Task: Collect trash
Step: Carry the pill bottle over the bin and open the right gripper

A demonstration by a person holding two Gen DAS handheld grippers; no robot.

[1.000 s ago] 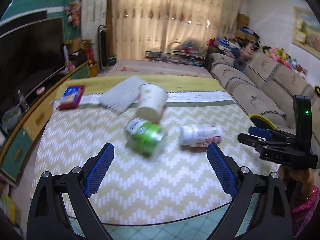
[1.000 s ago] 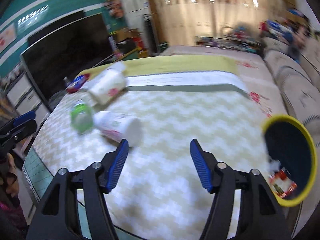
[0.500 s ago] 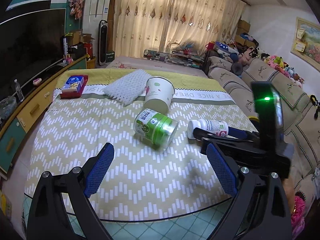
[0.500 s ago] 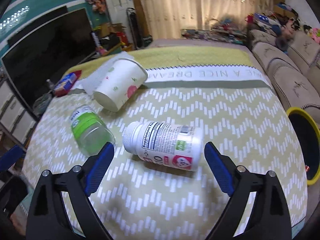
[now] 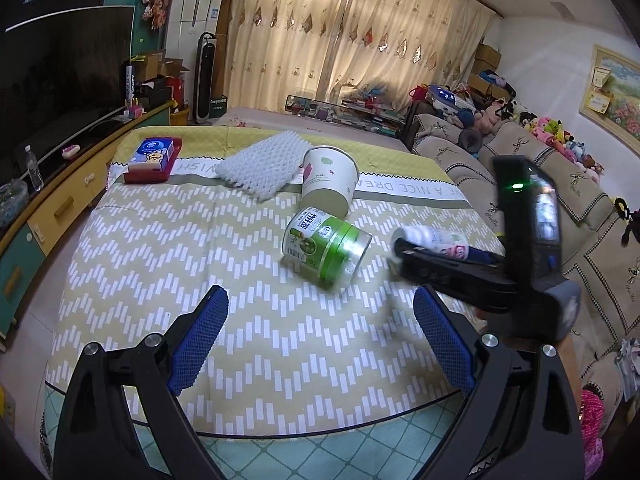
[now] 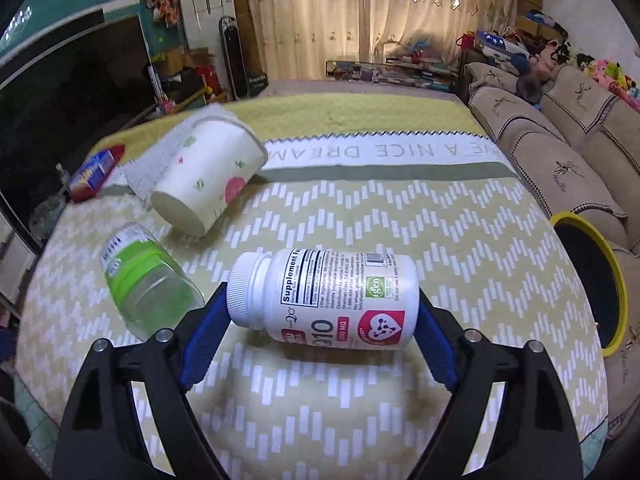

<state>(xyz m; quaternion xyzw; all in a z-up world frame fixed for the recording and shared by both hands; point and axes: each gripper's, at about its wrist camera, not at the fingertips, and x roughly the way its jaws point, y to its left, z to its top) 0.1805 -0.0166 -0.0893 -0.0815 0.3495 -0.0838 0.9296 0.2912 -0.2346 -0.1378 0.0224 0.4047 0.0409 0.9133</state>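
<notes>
A white supplement bottle lies on its side on the chevron-patterned table cloth. My right gripper is open with one blue pad at the cap end and one at the base end; contact is unclear. It also shows in the left wrist view, around the bottle. A green-lidded jar and a paper cup lie on their sides nearby. My left gripper is open and empty, near the table's front edge.
A black bin with a yellow rim stands at the table's right edge. A white foam pad and a red tissue box lie at the back left. A sofa runs along the right, a TV cabinet along the left.
My right gripper has moved forward over the white bottle, which now sits between its pads. The left gripper has stayed roughly where it was, still open.
</notes>
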